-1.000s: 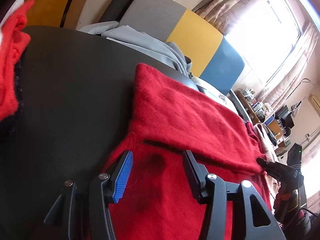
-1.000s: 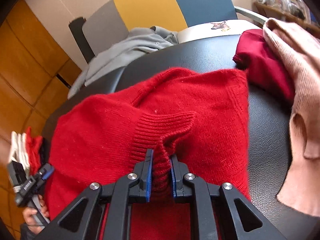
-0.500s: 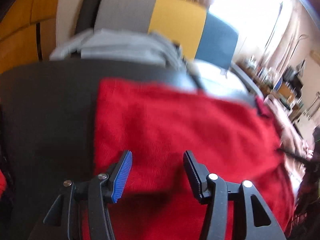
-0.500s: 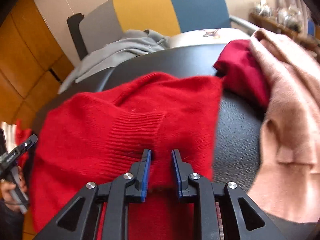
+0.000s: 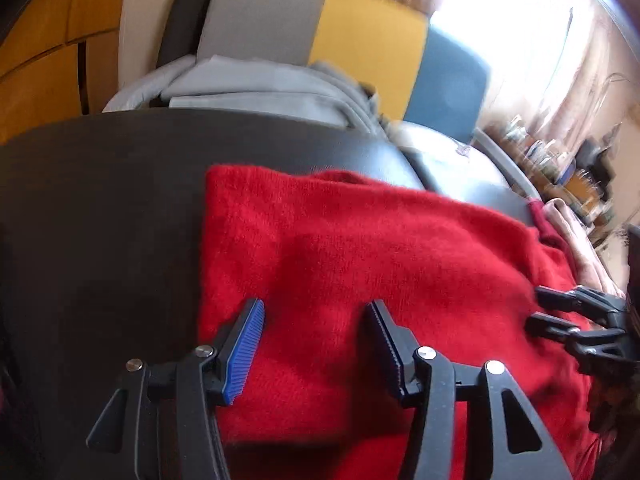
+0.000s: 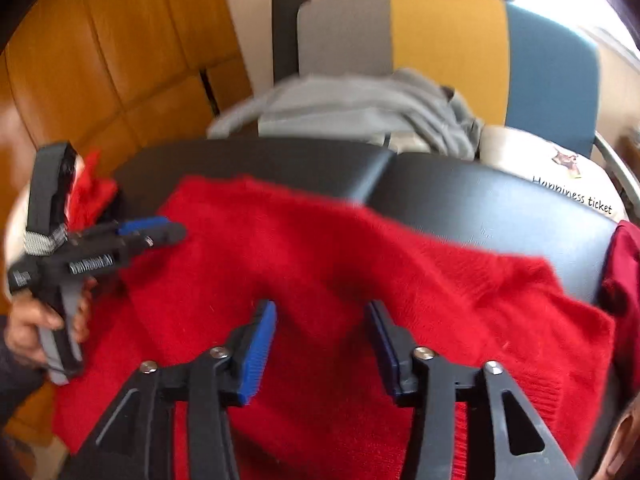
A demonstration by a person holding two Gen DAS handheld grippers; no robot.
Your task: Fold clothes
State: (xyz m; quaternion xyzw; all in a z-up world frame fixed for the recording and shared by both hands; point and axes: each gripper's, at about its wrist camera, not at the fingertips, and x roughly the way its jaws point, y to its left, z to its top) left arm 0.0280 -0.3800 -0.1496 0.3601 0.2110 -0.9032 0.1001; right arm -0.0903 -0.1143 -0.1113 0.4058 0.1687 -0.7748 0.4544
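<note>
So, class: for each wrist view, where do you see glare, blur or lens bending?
Left wrist view: the window blows out white at top right, and the shelf clutter is smeared. Right wrist view: the grey garment and red sweater edge are motion-blurred, and the wooden panels bow with the fisheye.

The left tool point(image 5: 316, 348) points forward and downward, its two fingers spread wide with nothing pressed between the pads. A hand point(image 6: 38, 326) grips its handle from below, with a dark sleeve behind the wrist. The right tool point(image 6: 322, 354) is also tilted downward; its jaws are opening, and nothing is clamped between the blue pads point(image 6: 258, 354).
</note>
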